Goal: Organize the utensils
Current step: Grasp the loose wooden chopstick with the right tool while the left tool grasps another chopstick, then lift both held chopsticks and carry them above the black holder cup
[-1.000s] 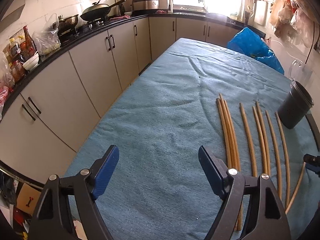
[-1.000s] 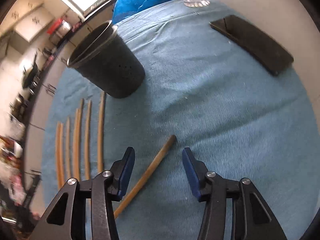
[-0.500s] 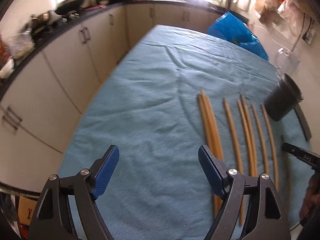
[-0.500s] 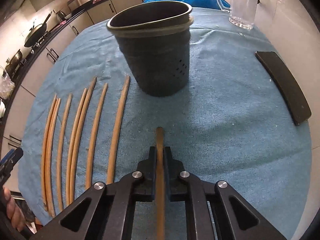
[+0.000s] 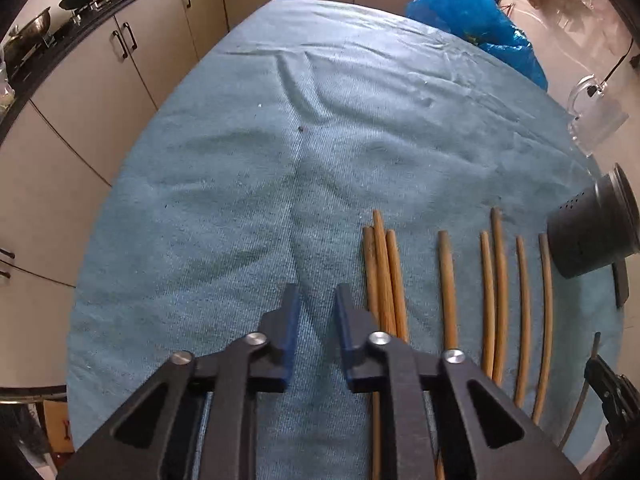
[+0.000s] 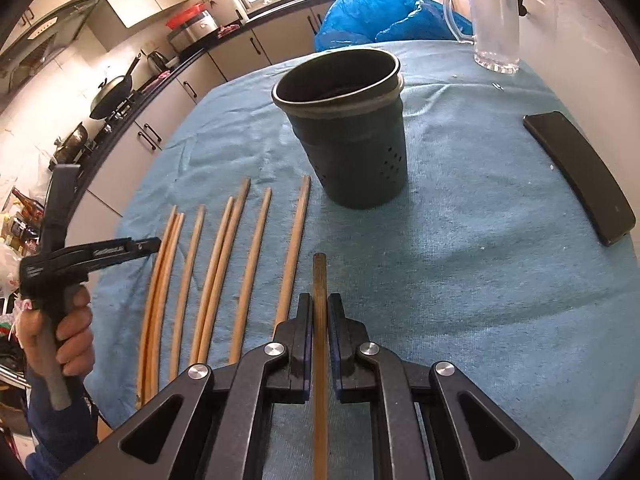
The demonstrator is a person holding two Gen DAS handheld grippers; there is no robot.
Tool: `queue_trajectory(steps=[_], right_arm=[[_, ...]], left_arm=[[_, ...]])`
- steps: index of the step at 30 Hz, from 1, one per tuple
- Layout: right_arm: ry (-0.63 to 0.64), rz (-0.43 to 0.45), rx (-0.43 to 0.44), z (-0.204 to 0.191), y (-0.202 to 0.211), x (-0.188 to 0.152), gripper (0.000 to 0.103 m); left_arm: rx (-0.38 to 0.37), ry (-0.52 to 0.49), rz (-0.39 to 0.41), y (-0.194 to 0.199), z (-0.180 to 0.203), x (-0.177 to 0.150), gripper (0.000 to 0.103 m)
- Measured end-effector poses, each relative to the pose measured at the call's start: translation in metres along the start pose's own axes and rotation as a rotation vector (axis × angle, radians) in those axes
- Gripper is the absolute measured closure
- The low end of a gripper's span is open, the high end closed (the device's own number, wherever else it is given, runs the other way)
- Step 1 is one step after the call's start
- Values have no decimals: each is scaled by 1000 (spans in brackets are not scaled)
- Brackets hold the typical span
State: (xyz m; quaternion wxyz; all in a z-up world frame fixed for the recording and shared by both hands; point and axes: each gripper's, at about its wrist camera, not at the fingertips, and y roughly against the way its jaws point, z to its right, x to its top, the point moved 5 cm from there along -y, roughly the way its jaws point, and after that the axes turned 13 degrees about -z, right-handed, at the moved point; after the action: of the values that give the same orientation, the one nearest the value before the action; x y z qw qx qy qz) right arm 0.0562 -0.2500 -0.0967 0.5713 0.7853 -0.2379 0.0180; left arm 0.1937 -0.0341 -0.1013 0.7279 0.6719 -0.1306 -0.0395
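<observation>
— Chopsticks (image 6: pixel 224 264), then: how do they look?

— Long, thin, tan wooden sticks, some a bit darker at the tips. They lie side by side in a loose row on the blue cloth (image 6: pixel 460 280) over the tabletop, tips toward a dark perforated holder (image 6: pixel 352 148) standing upright just beyond them.

— And the right gripper (image 6: pixel 320 316)?

— Its fingers are pressed onto one chopstick (image 6: pixel 319 280), which runs straight between them and points at the holder.

— The left gripper (image 5: pixel 316 300)?

— Closing, a narrow gap left, only cloth showing between the fingers; the row lies just to its right.

— Anything else?

— A clear jug (image 6: pixel 492 20), a black phone (image 6: pixel 580 176), a blue bag (image 6: pixel 380 12).
</observation>
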Motion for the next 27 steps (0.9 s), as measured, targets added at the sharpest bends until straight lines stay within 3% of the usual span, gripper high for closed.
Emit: queue_trajectory(steps=[3, 7, 10, 16, 19, 27], right_arm=[[5, 1, 2, 0, 5, -5, 95], [9, 5, 9, 1, 6, -4, 95], [13, 15, 17, -4, 9, -3, 95], [14, 17, 21, -8, 10, -5, 95], [18, 19, 19, -8, 13, -6, 95], [35, 21, 34, -14, 10, -1, 95]], left_arm=[[17, 7, -12, 0, -11, -5, 99], [-100, 6, -4, 16, -14, -6, 98], [-167, -9, -20, 18, 0, 0, 84], [-109, -48, -49, -3, 24, 1, 83], [-85, -41, -36, 4, 16, -4, 96], [-80, 33, -26, 9, -25, 0, 96]])
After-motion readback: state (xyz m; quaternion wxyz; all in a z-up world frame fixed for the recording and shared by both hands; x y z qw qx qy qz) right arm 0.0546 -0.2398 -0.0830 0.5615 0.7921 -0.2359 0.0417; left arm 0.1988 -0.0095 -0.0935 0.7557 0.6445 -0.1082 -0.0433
